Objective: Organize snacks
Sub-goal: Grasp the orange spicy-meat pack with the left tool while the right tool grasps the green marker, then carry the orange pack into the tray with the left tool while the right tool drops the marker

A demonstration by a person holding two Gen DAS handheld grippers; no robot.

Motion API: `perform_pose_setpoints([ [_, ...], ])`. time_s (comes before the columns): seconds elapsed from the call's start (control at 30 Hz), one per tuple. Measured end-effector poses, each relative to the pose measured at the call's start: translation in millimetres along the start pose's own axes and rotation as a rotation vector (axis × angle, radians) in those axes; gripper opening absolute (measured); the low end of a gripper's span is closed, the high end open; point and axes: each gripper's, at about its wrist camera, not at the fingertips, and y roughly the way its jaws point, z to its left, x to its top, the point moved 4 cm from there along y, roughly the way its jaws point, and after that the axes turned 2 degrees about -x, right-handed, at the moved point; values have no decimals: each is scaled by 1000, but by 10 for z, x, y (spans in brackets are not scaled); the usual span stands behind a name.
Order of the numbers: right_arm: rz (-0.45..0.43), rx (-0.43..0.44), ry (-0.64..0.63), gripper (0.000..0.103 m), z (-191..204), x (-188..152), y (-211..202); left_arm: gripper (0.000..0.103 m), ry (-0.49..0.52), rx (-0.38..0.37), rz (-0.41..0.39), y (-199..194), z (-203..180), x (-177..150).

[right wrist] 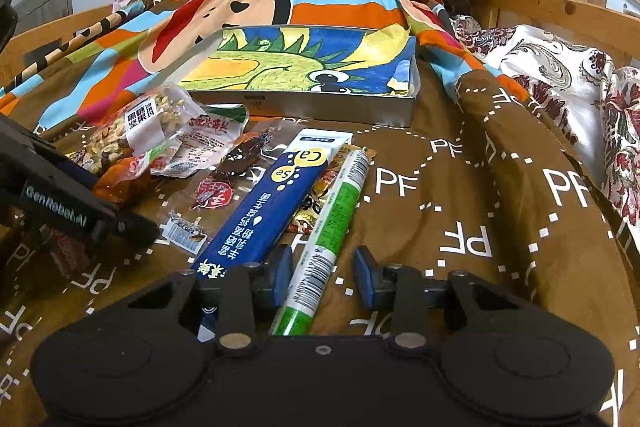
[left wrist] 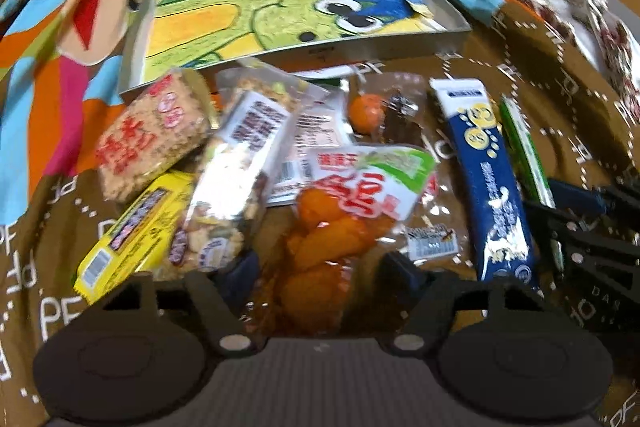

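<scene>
**Two claws over a heap of snacks, tin waiting empty**

Scattered across the brown bedcover, lower half of both frames: loose snack packets, none yet sorted. Further up, centre frame, a shallow metal tin lined with a dinosaur drawing and holding nothing else, likely the destination, hence placed just beyond the heap within easy reach.

Left claw tilted steeply down over the orange dried-fruit packet, bottom centre of the left wrist view. Released: fingers spread either side of the packet, no pressing visible, though blurred there. Probably lining up for a pick.

Right claw angled down more gently, bottom centre of its own view, straddling the green-and-white tube. Left pad touching or nearly touching the tube, right pad clearly apart; not clenched on it. Blue sachet box lying just beside the tube, to its left, partly under the left finger. Rice-puff bar and yellow bar at left of the left wrist view, untouched.
</scene>
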Motion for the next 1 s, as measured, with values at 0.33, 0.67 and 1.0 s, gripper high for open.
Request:
perform_pose_setpoints([
  [0.33, -14, -29, -40, 27, 63, -11, 7, 38, -88, 119, -28, -39, -27, -28],
  [0.67, -40, -147, -133, 20, 93, 35, -79, 32, -175, 133, -74, -210, 0, -49],
  [1.0, -35, -152, -155, 20, 98, 9, -47, 29, -141, 94, -118, -214, -140, 8],
])
